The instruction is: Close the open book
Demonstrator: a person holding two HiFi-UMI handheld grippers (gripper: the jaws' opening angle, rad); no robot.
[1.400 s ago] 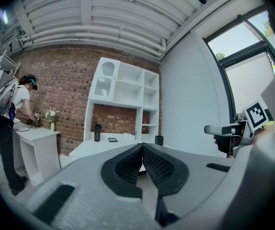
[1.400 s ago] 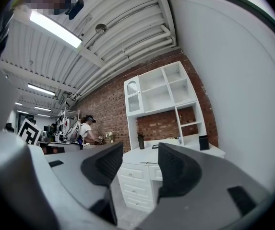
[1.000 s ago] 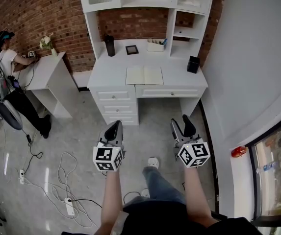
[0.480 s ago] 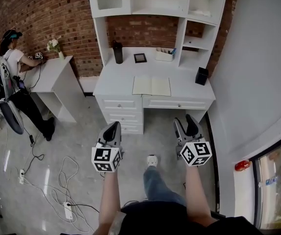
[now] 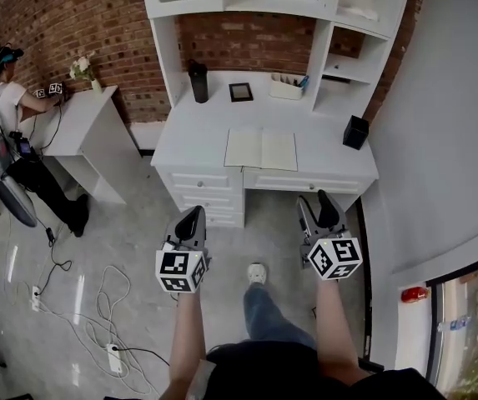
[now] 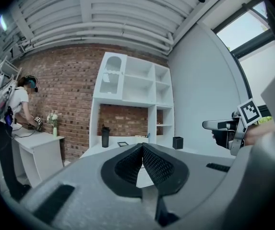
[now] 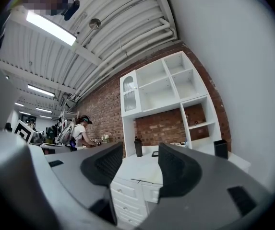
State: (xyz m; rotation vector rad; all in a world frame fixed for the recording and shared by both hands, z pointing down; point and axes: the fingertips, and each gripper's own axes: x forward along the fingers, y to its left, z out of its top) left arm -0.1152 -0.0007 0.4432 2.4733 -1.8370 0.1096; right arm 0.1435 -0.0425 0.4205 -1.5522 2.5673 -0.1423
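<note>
**Open book flat on desk; both tongs clear of it**

The pale-paged open book [image 5: 261, 149] lies flat, pages up, near the front edge of the white desk [image 5: 197, 132], at upper centre of the head view. The left tongs [image 5: 192, 221] hang over the floor at lower centre-left, jaws together with nothing between them. The right tongs [image 5: 316, 209] hang at lower centre-right, jaws apart and empty. Both are well apart from the book. A black bottle [image 5: 198, 82] stands on the desk up-left of the book, and a black square holder [image 5: 355, 132] stands to its right.
</note>
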